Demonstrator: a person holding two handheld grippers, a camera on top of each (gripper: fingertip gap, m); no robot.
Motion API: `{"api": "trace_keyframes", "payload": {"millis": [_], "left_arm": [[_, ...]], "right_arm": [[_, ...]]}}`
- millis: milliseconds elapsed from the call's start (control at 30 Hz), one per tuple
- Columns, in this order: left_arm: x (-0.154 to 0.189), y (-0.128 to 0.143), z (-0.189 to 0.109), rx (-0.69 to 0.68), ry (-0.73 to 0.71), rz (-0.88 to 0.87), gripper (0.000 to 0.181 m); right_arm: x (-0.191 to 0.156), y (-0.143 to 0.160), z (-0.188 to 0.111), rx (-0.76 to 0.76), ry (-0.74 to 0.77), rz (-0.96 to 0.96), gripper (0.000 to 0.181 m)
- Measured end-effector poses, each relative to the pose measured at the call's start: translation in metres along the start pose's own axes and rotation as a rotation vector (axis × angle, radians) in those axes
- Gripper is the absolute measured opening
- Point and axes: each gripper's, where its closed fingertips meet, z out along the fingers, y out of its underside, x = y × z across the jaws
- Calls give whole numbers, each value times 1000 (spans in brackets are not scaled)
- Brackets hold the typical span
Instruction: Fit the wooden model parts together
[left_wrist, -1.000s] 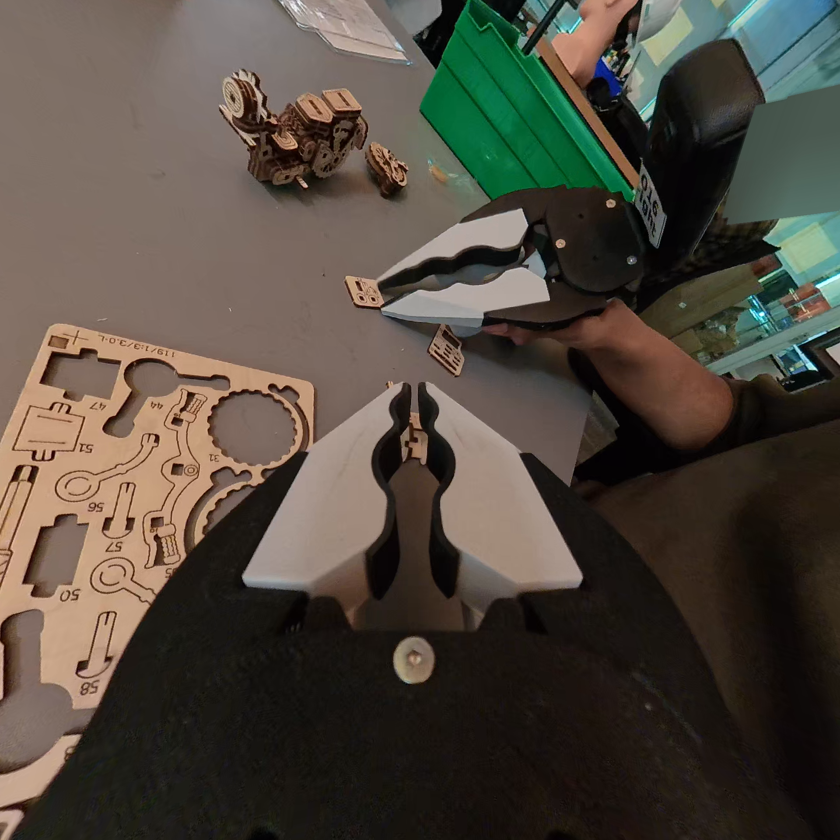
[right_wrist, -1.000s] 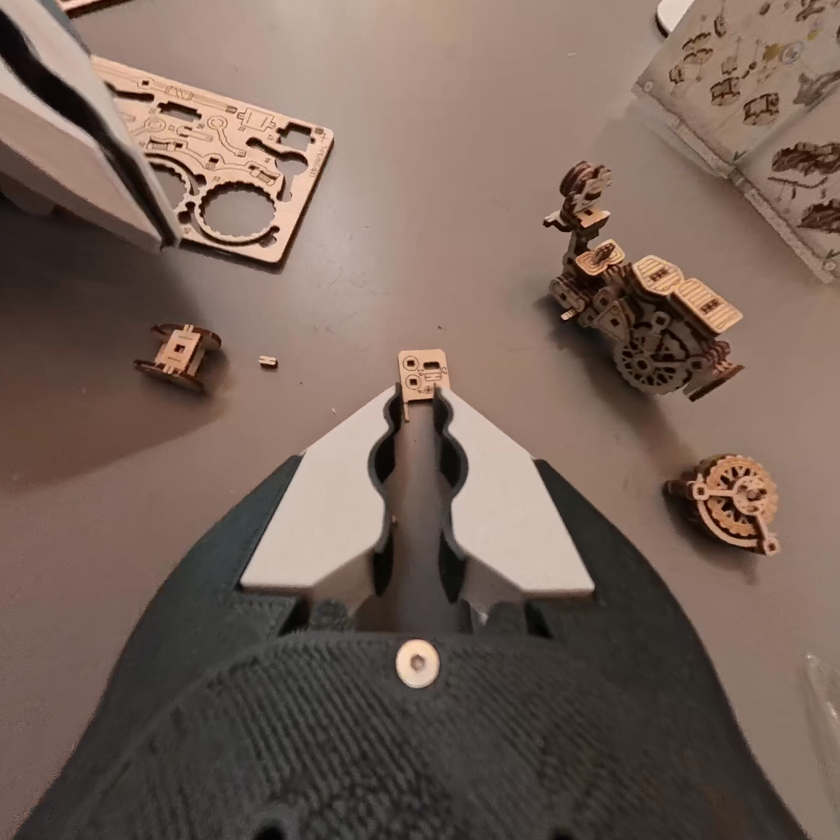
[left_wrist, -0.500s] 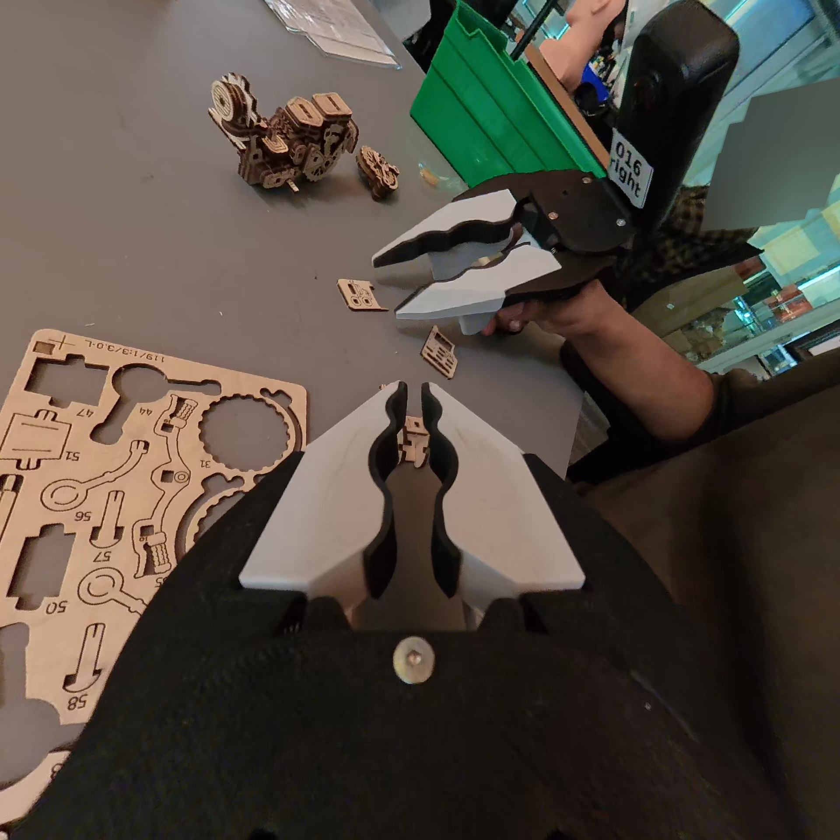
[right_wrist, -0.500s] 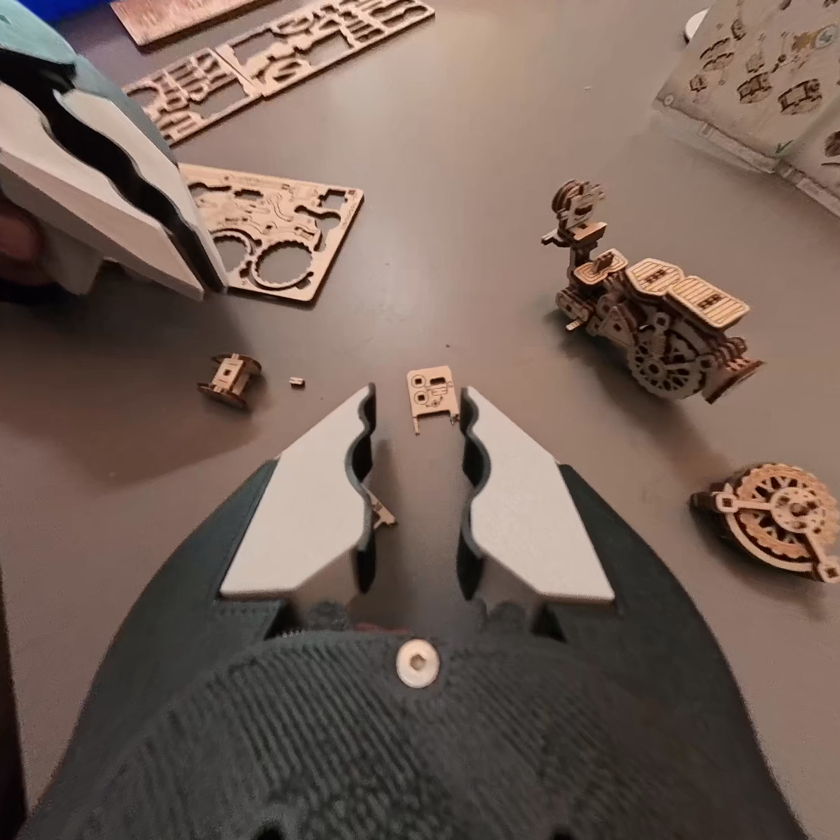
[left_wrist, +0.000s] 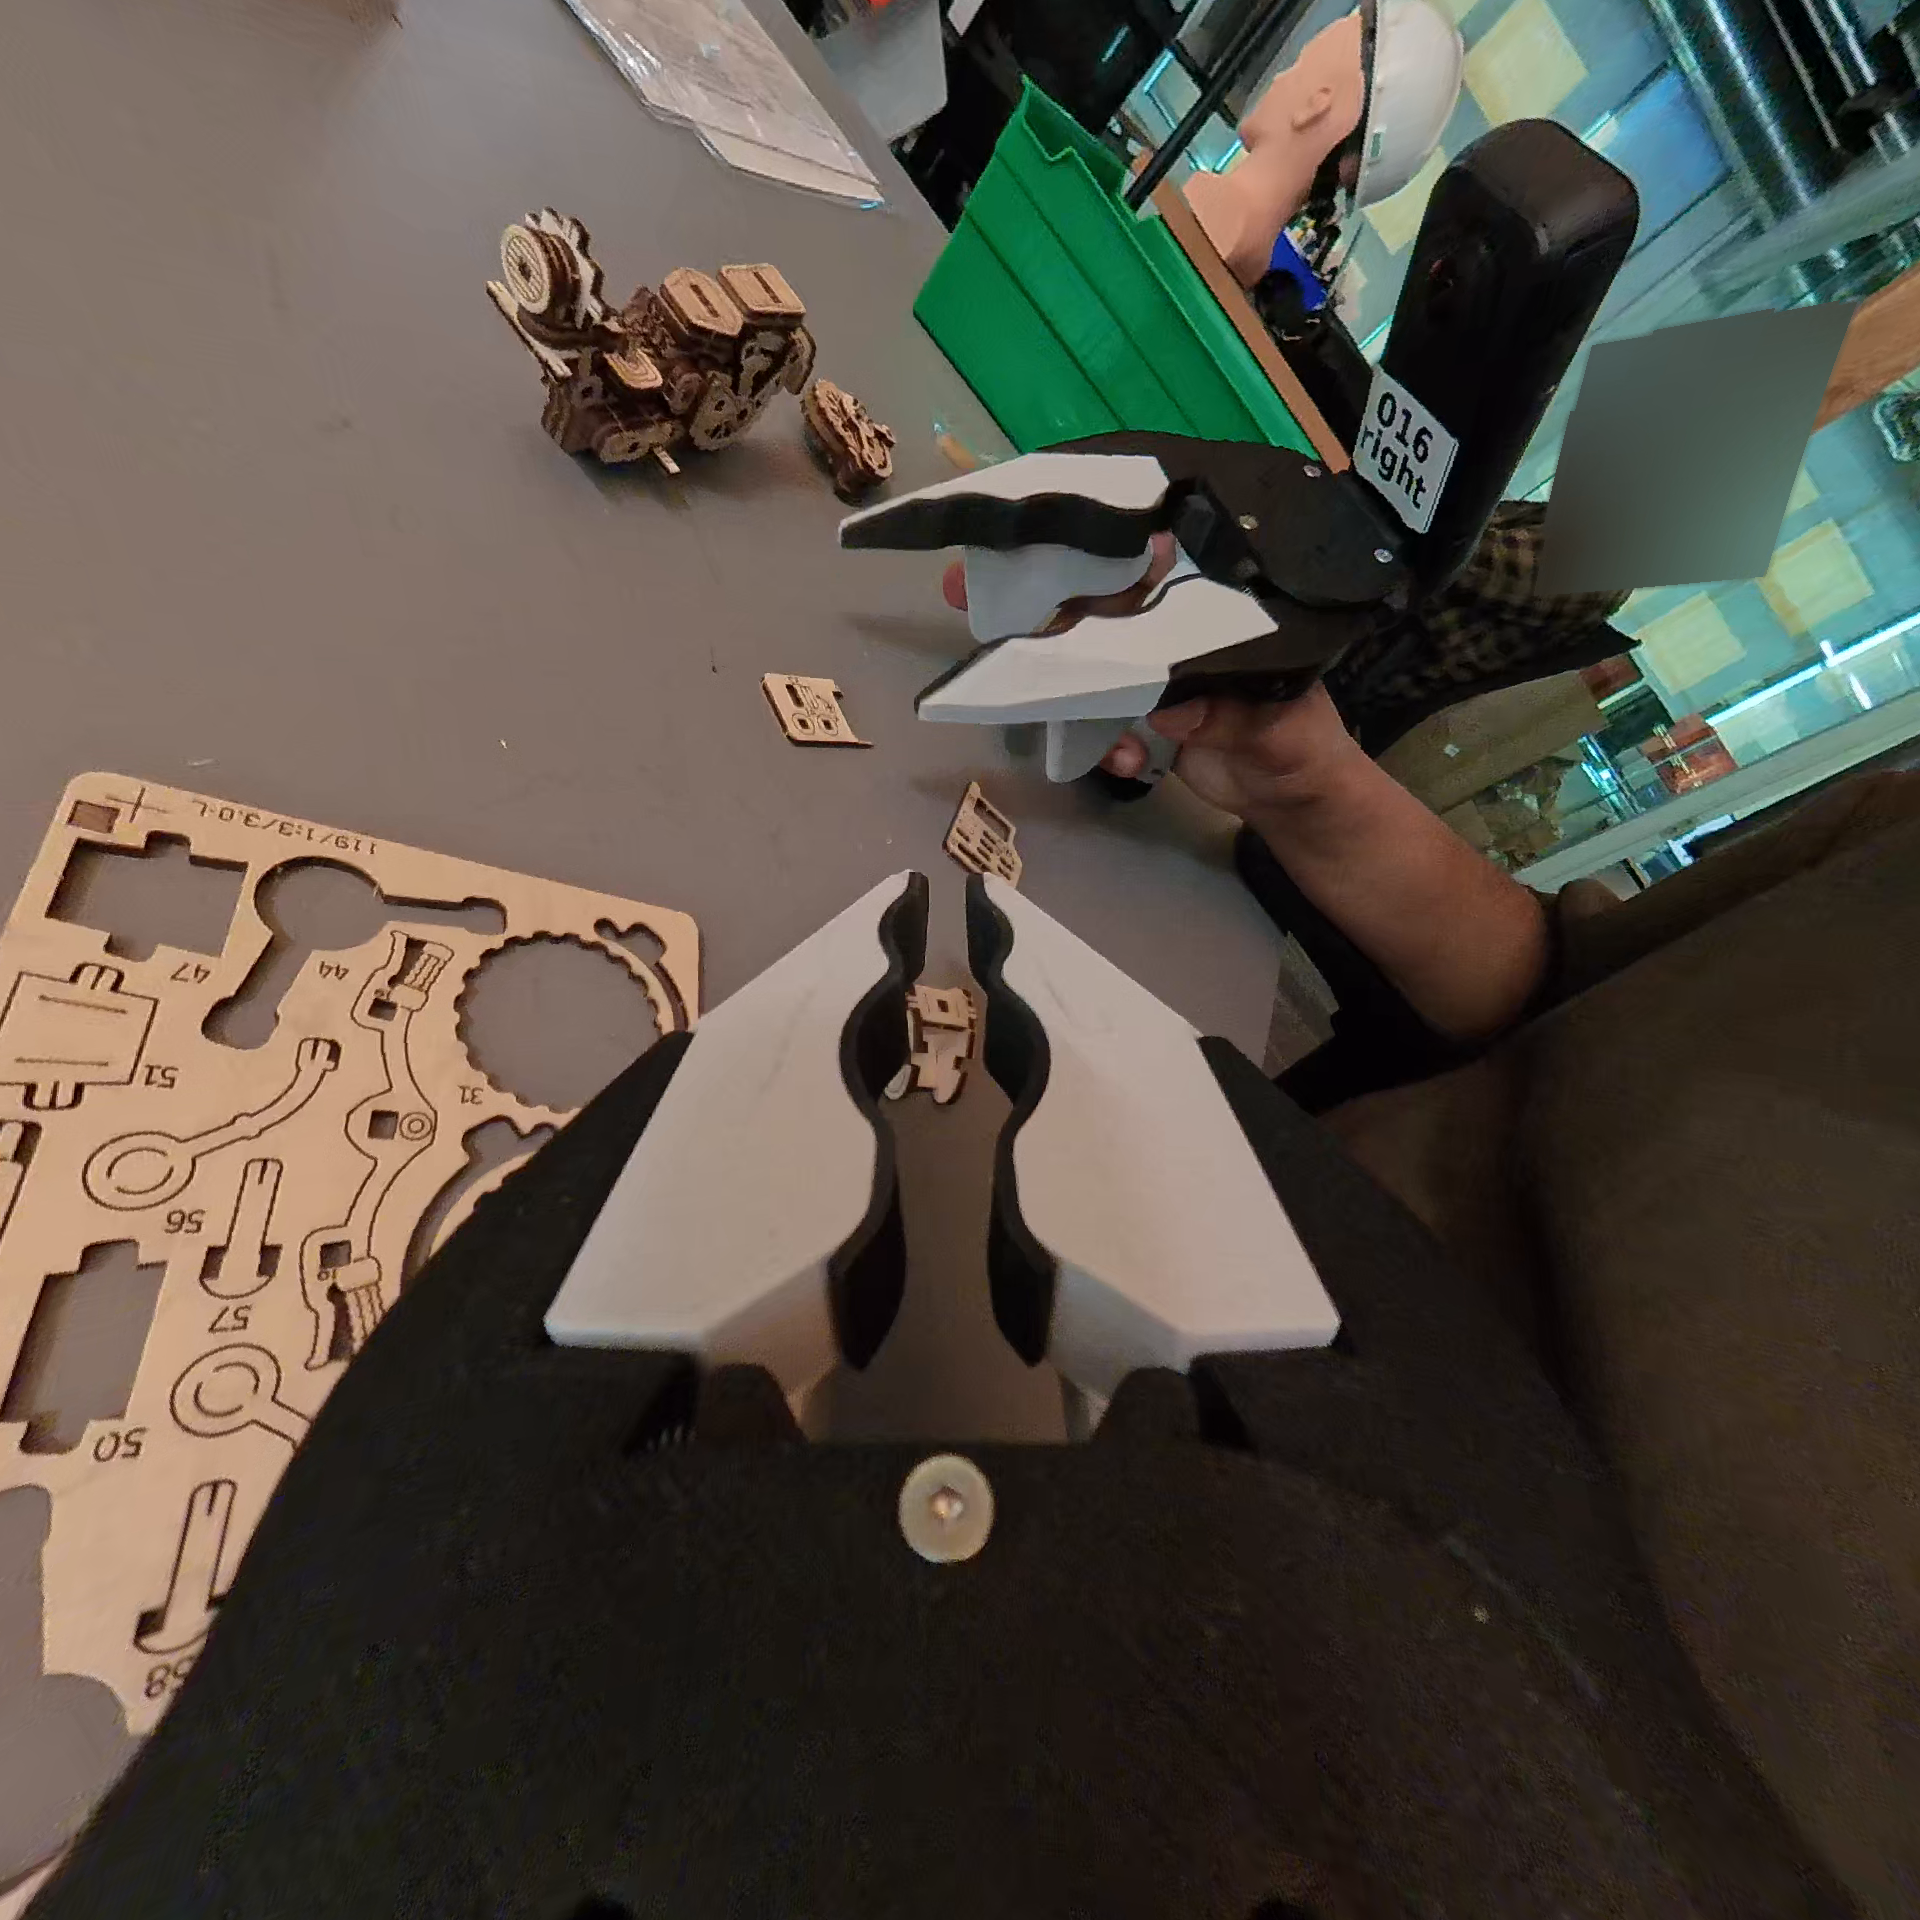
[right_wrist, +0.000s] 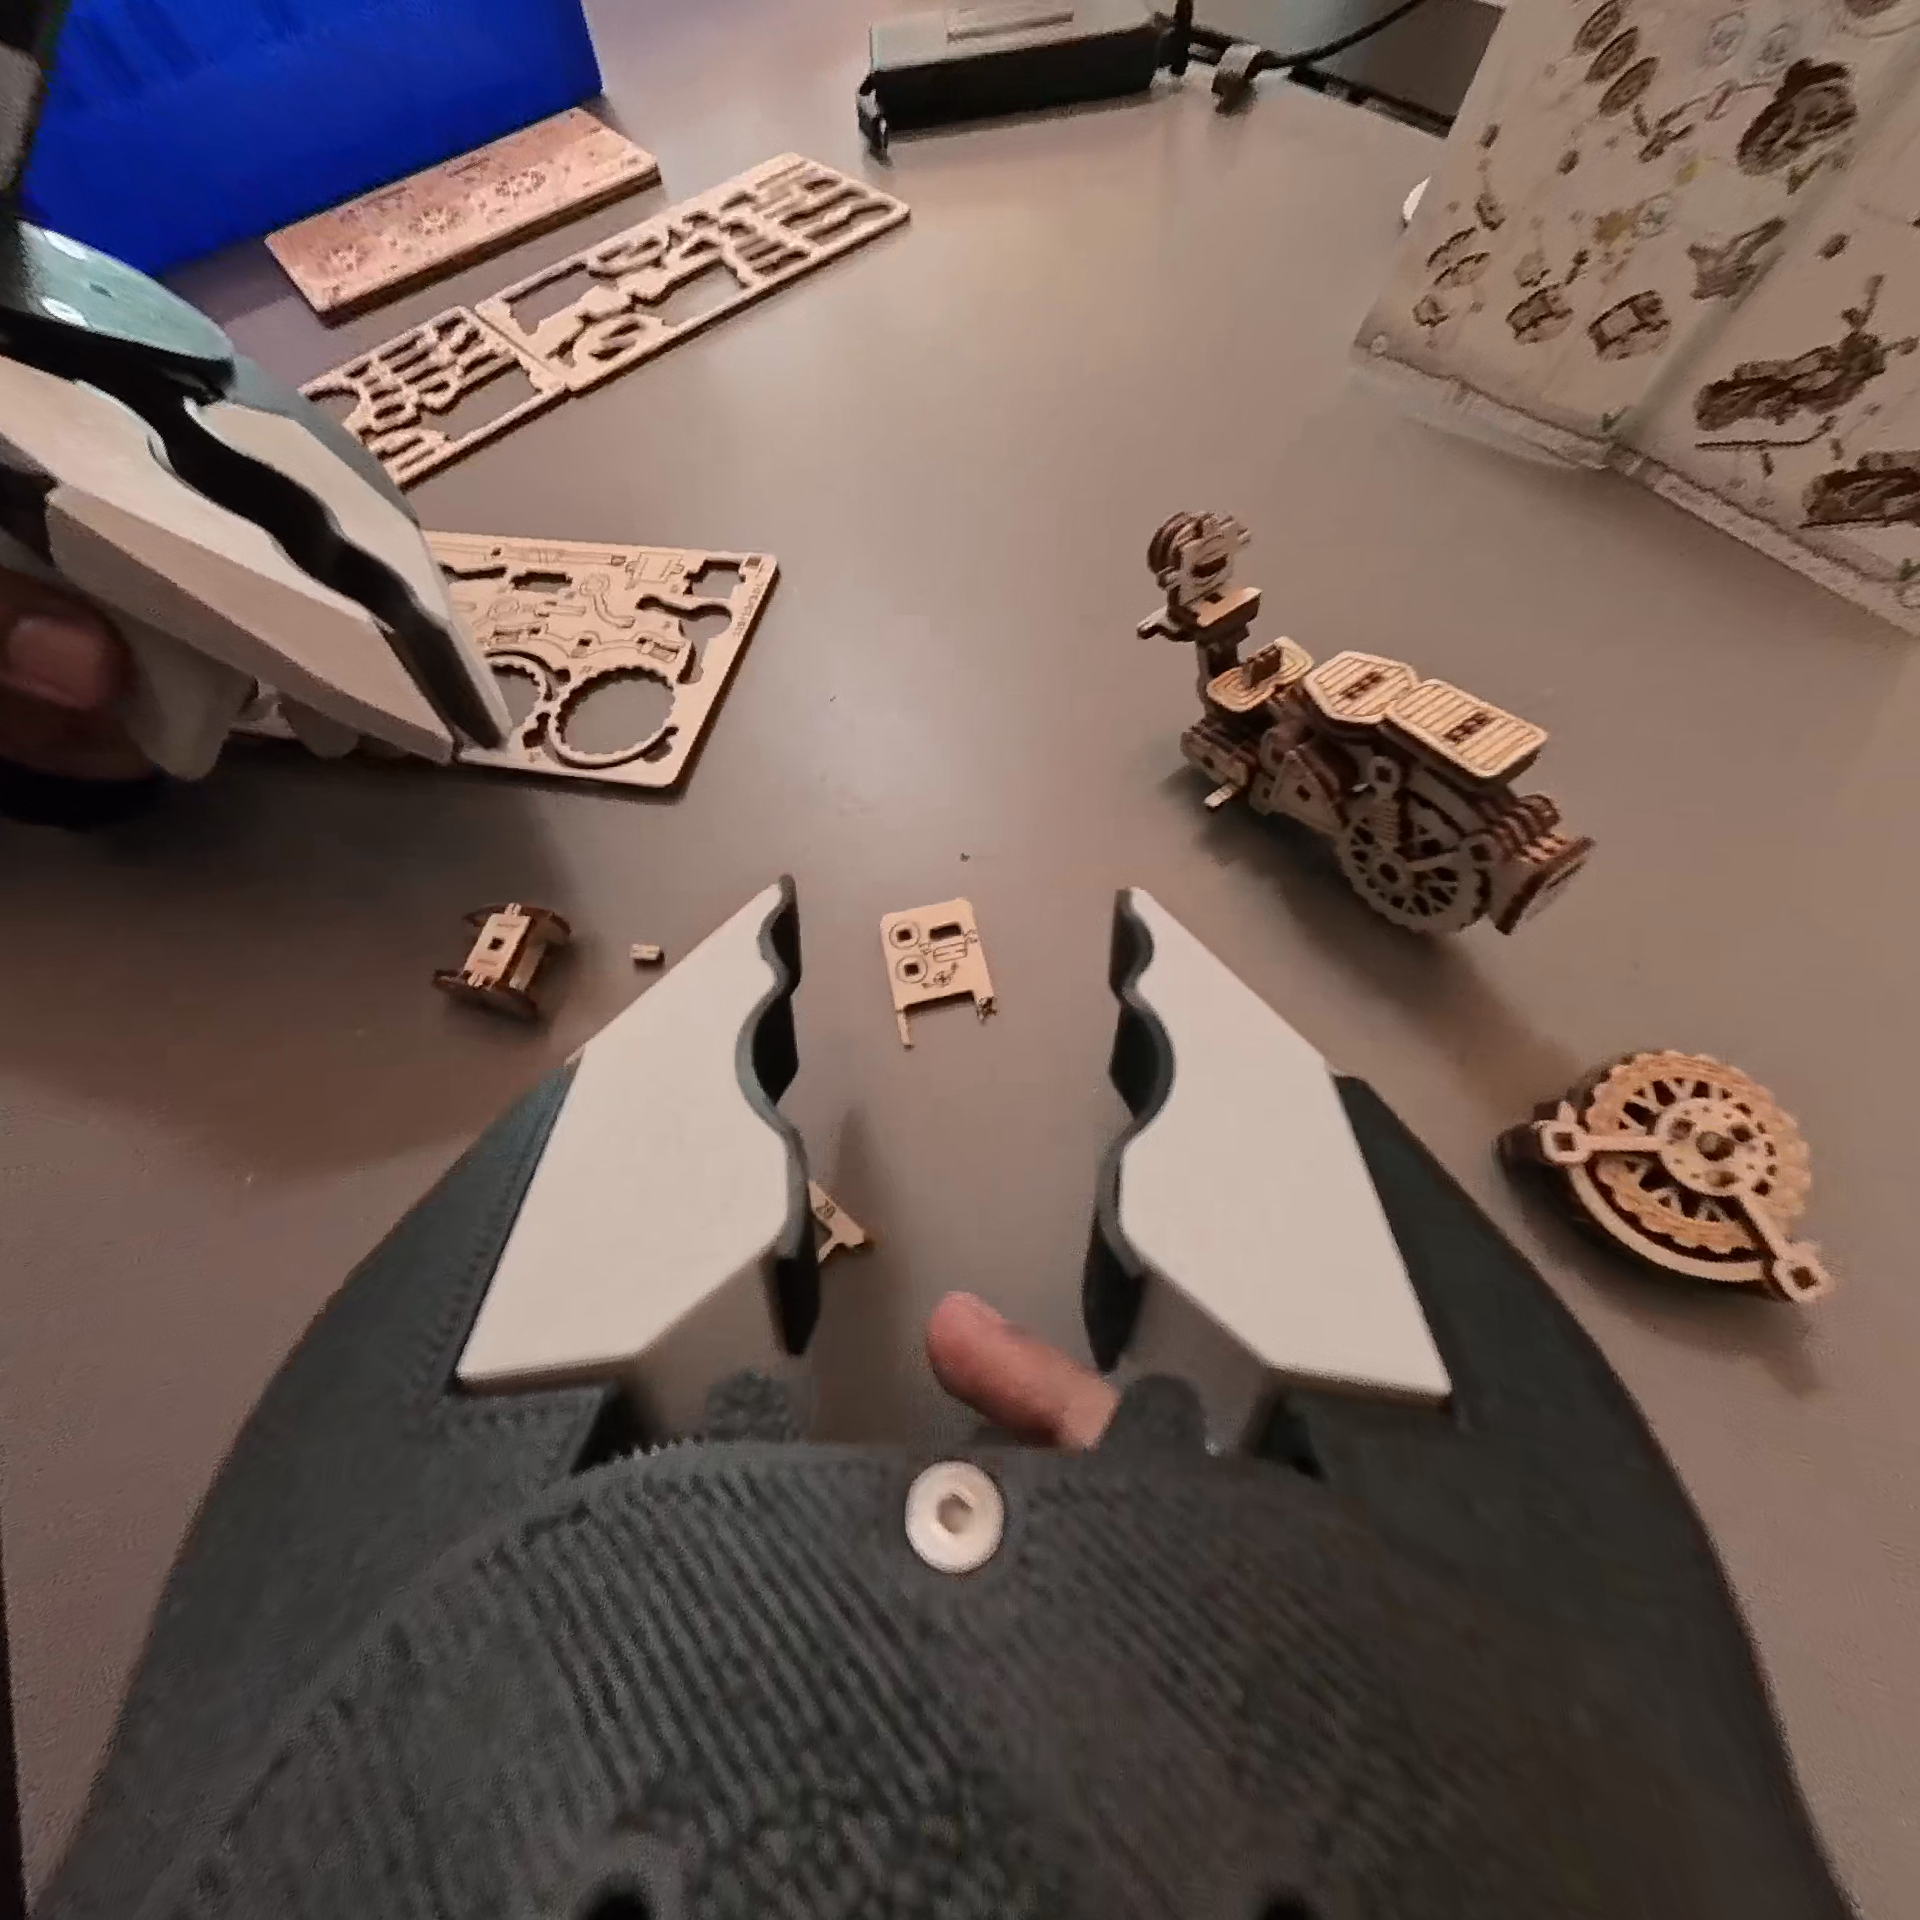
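Observation:
My right gripper (right_wrist: 951, 899) is open wide and empty, raised over a small flat wooden piece (right_wrist: 935, 961) that lies on the grey table between its fingertips. It also shows in the left wrist view (left_wrist: 885, 623), above that piece (left_wrist: 810, 712). A second flat piece (left_wrist: 982, 831) lies closer, partly under my right gripper's left finger (right_wrist: 836, 1236). My left gripper (left_wrist: 940, 883) is almost shut with a narrow gap, holds nothing, and hovers over a small wooden spool part (left_wrist: 940, 1049) that lies on the table (right_wrist: 504, 956).
A part-built wooden motorcycle (right_wrist: 1371, 790) and a loose wheel assembly (right_wrist: 1673, 1174) stand to the right. A cut-out part sheet (left_wrist: 260, 1039) lies at the left, with more sheets (right_wrist: 623, 291) behind. A green bin (left_wrist: 1091, 301) and an instruction sheet (right_wrist: 1662, 260) lie at the table's edges. My right tips are roughly 5 centimetres from the part-built wooden motorcycle (right_wrist: 1371, 790). Seen from the left wrist view (left_wrist: 743, 364) as well.
My right gripper opened, let go of the flat wooden piece and drew up and back from it. My left gripper rose a little and its gap widened slightly.

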Motion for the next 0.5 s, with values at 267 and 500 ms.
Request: {"api": "trace_keyframes", "payload": {"millis": [267, 500], "left_arm": [[0, -8, -3, 35, 8, 15, 8], [3, -10, -5, 55, 24, 7, 11]], "right_arm": [[6, -2, 0, 11, 11, 41, 55], [2, -10, -2, 65, -9, 62, 30]]}}
